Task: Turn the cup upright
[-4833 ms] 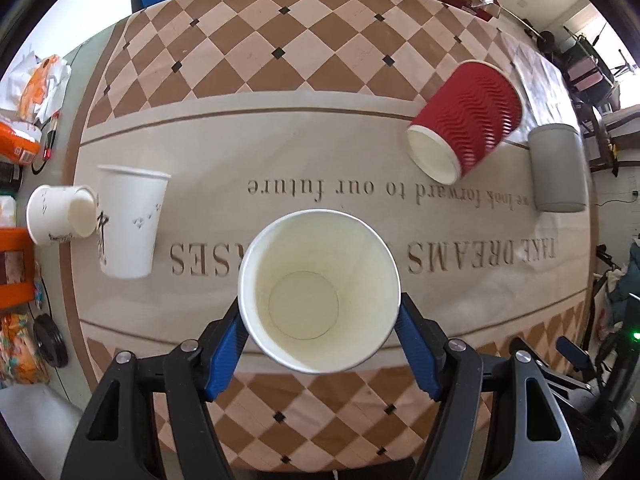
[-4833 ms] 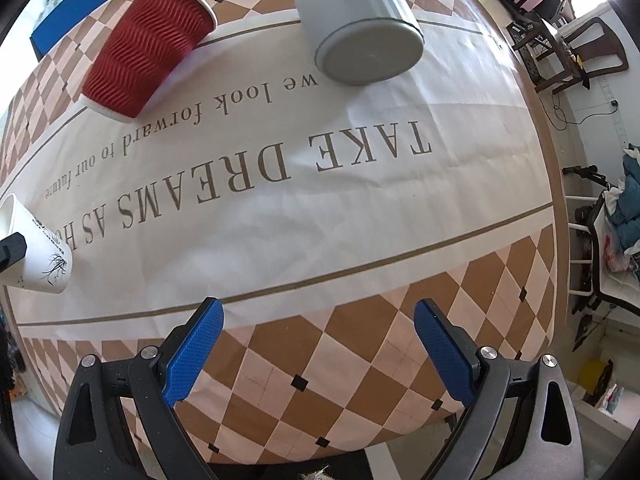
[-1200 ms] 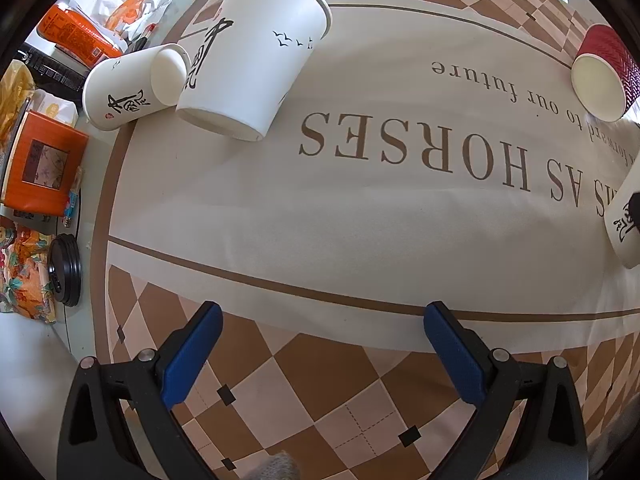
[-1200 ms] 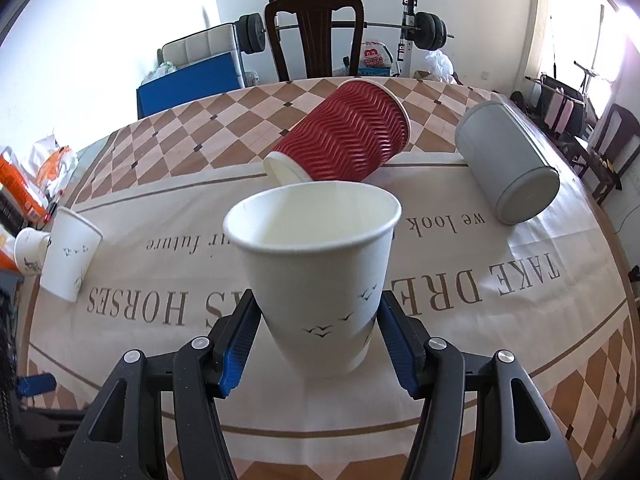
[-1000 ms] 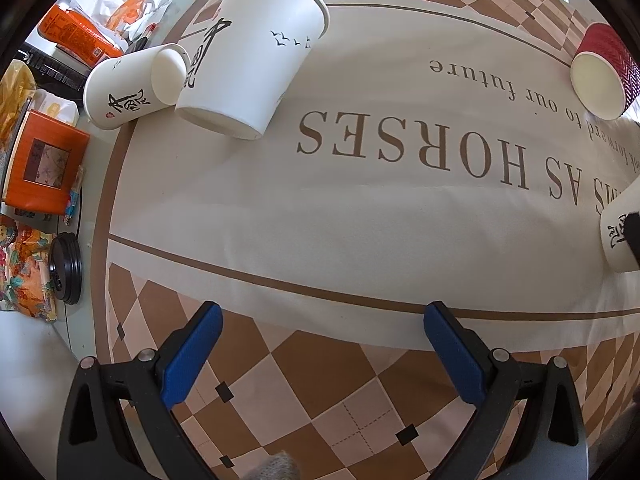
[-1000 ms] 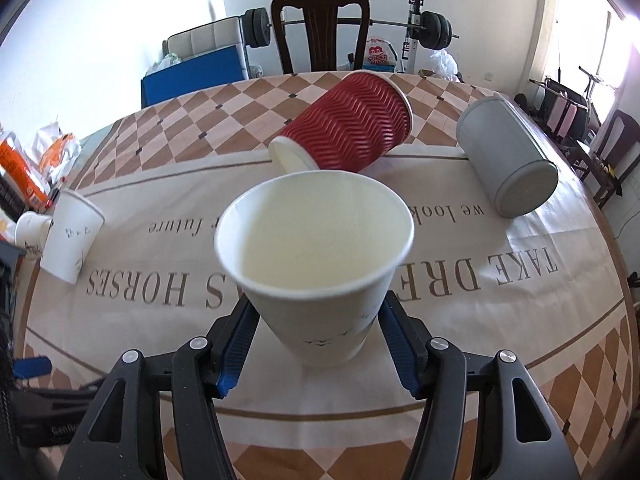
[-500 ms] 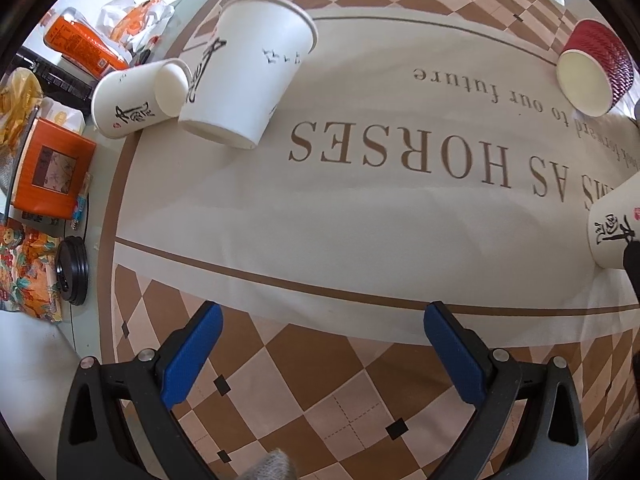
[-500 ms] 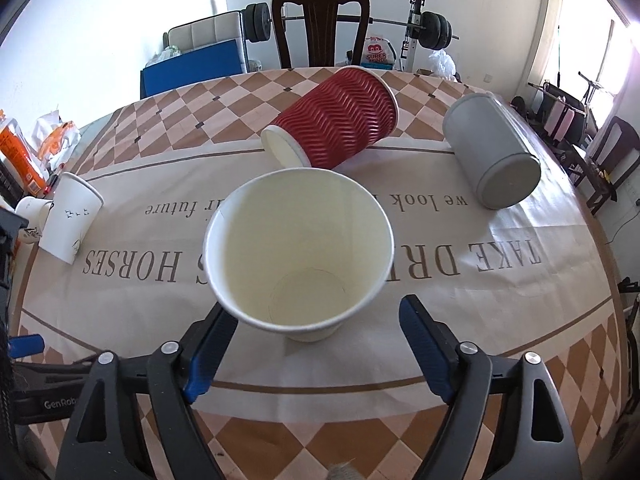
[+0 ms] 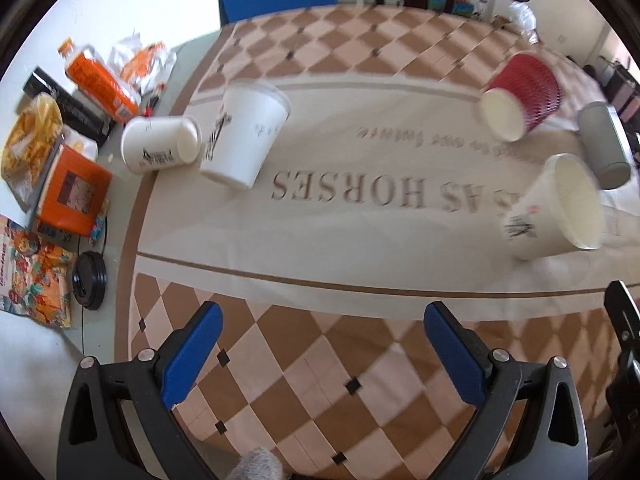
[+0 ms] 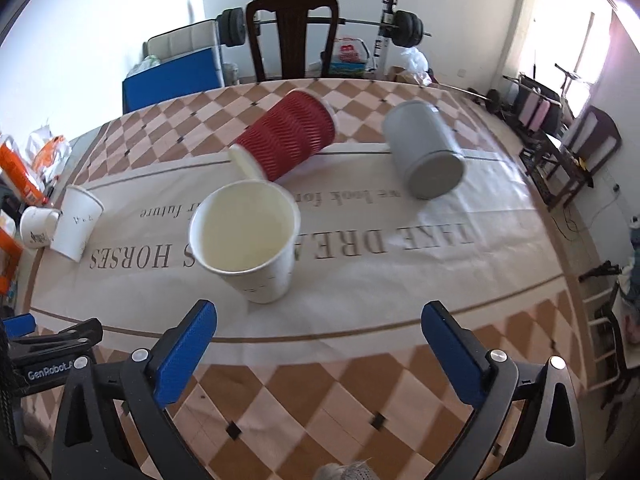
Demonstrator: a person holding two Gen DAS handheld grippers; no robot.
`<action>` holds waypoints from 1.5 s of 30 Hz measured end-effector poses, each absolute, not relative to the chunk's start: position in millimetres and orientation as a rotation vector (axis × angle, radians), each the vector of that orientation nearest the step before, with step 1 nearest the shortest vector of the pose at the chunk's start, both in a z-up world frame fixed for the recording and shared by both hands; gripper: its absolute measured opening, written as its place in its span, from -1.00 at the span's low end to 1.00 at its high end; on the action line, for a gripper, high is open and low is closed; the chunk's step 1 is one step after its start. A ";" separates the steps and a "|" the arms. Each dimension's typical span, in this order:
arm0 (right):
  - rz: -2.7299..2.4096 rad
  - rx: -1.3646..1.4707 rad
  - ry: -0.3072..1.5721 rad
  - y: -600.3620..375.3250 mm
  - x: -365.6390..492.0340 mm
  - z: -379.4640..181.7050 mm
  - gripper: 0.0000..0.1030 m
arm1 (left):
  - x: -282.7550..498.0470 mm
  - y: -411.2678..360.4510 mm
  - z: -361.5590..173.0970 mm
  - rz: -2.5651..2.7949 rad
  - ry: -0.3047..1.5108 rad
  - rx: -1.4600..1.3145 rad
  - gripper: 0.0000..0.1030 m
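A white paper cup (image 10: 250, 240) stands upright on the printed tablecloth (image 10: 400, 280), mouth up, a little ahead of my right gripper (image 10: 320, 356), which is open and empty. The same cup shows at the right of the left wrist view (image 9: 556, 208). My left gripper (image 9: 320, 356) is open and empty over the chequered border. A second white paper cup (image 9: 246, 138) stands near the table's left side, and a small white cup (image 9: 160, 150) lies on its side beside it.
A red ribbed cup (image 10: 288, 142) and a grey cylinder cup (image 10: 426, 150) lie on their sides behind the upright cup. Snack packets, an orange box (image 9: 70, 190) and a black lid (image 9: 89, 280) crowd the left table edge. A chair (image 10: 294, 36) stands behind the table.
My right gripper set the white cup down upright, opened, and drew back from it. My left gripper, open, pulled back and tilted up, so more of the table shows.
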State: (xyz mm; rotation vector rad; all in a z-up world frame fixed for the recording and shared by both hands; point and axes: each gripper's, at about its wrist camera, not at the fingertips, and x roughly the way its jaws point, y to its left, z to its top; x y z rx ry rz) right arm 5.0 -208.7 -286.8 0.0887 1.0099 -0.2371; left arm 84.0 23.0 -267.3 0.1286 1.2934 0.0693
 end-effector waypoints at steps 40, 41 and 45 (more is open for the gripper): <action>-0.238 0.097 1.011 -239.1 -97.0 10.1 1.00 | -26.4 -12.4 -4.4 -0.057 1.093 0.097 1.00; -0.233 0.101 1.020 -239.5 -97.6 9.1 1.00 | -26.8 -12.3 -5.3 -0.057 1.093 0.096 1.00; -0.235 0.098 1.022 -239.2 -100.9 7.6 1.00 | -28.4 -12.5 -6.1 -0.061 1.098 0.094 1.00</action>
